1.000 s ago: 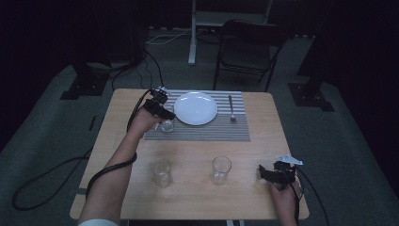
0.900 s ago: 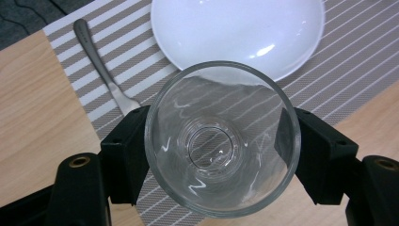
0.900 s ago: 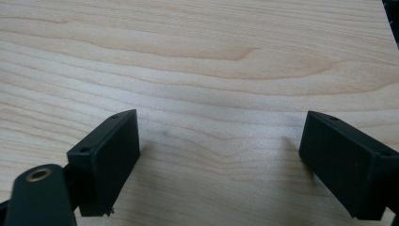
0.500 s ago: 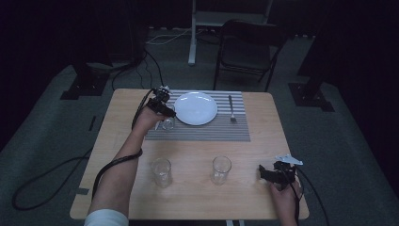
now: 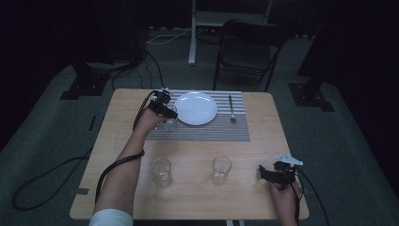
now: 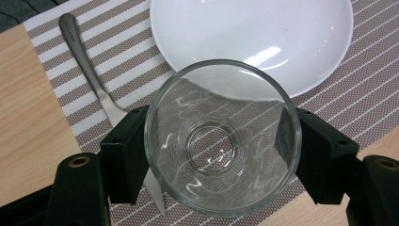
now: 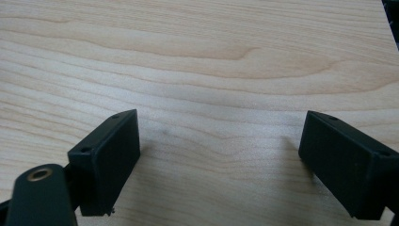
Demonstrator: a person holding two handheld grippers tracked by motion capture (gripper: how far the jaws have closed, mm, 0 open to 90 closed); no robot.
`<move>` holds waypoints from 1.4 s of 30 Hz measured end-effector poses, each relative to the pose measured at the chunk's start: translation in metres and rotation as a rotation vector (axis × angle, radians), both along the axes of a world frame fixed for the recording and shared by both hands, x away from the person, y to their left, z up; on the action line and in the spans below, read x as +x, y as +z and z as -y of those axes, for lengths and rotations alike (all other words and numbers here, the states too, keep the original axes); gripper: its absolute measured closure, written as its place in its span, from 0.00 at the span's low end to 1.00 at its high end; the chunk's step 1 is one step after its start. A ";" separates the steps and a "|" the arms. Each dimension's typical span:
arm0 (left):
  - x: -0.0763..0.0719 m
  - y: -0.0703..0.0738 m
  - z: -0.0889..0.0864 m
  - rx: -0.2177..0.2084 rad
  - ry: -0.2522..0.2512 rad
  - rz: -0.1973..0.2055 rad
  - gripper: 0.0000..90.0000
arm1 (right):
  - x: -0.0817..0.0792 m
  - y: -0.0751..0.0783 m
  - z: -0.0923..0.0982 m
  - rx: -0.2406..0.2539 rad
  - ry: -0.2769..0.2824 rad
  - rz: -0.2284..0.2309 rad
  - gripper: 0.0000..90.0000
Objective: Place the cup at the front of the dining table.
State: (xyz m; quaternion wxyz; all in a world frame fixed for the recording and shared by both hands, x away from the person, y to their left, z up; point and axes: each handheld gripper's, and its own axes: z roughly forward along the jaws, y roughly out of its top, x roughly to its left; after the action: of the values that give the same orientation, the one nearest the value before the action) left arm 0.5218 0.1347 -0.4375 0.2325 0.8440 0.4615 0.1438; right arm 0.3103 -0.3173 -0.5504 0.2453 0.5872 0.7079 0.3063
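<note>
Near the front right corner of the wooden tabletop (image 5: pixel 197 202), the right gripper (image 5: pixel 264 173) rests low with its jaws wide apart and nothing between them. Two empty glasses stand in the front half of the tabletop, one glass (image 5: pixel 161 172) to the left and the other glass (image 5: pixel 221 170) nearer the middle. Farther back, a striped placemat (image 5: pixel 211 132) lies along the back edge. On it, the left gripper (image 6: pixel 221 150) has its jaws pressed on both sides of a small clear glass (image 6: pixel 222 136), just beside a white plate (image 5: pixel 195 108). A fork (image 5: pixel 231 109) lies on the mat's right side.
</note>
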 end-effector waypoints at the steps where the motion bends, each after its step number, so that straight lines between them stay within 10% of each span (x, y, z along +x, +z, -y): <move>1: 0.001 0.000 -0.001 -0.026 0.013 -0.020 0.32 | 0.000 0.000 0.000 0.000 0.000 0.000 0.14; 7: -0.003 0.001 0.000 0.002 0.027 -0.054 0.01 | 0.000 0.000 0.000 0.000 0.000 0.000 0.14; 15: -0.017 -0.009 -0.011 -0.046 0.017 0.011 0.00 | 0.000 0.000 0.000 0.000 0.000 0.000 0.14; 42: -0.054 -0.042 -0.054 -0.073 0.028 -0.034 0.00 | 0.000 0.000 0.000 0.000 0.001 0.000 0.14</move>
State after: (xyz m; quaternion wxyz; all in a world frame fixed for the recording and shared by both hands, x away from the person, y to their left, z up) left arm 0.4682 0.1883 -0.4800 0.2532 0.8307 0.4822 0.1157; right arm 0.3104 -0.3174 -0.5504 0.2453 0.5868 0.7082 0.3065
